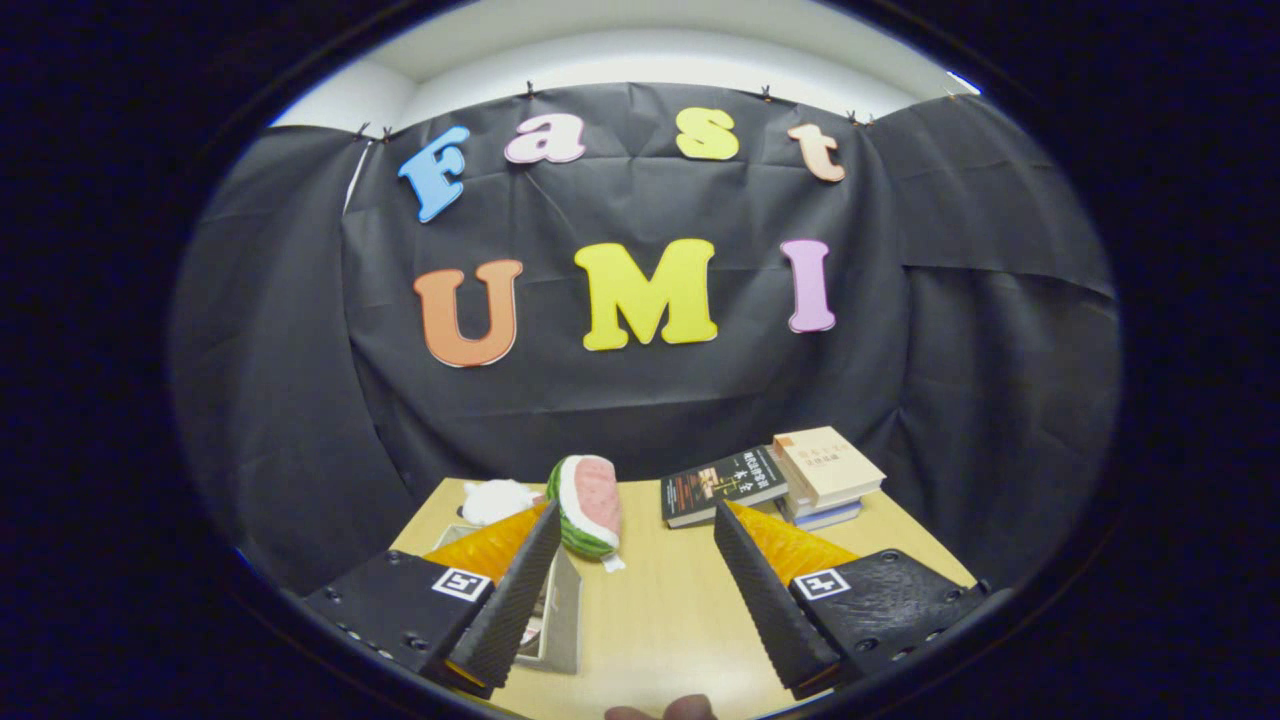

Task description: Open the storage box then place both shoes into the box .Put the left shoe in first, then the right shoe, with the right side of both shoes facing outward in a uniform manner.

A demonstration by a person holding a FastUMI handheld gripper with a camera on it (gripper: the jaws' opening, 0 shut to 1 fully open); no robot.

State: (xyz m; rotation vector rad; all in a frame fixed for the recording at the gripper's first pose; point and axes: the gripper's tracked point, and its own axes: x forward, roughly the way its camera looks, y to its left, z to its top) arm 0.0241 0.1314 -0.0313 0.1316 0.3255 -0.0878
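Observation:
My gripper (635,530) is held above the wooden table (660,610) with its two fingers wide apart and nothing between them. Under the left finger (520,590) a pale storage box (562,620) shows in part, mostly hidden by that finger. What is inside it I cannot make out.
A watermelon-slice plush toy (588,505) sits just beyond the left finger, with a white plush (497,499) to its left. A dark book (722,484) and a stack of books (826,475) lie at the table's far right. A fingertip (660,710) shows at the near edge.

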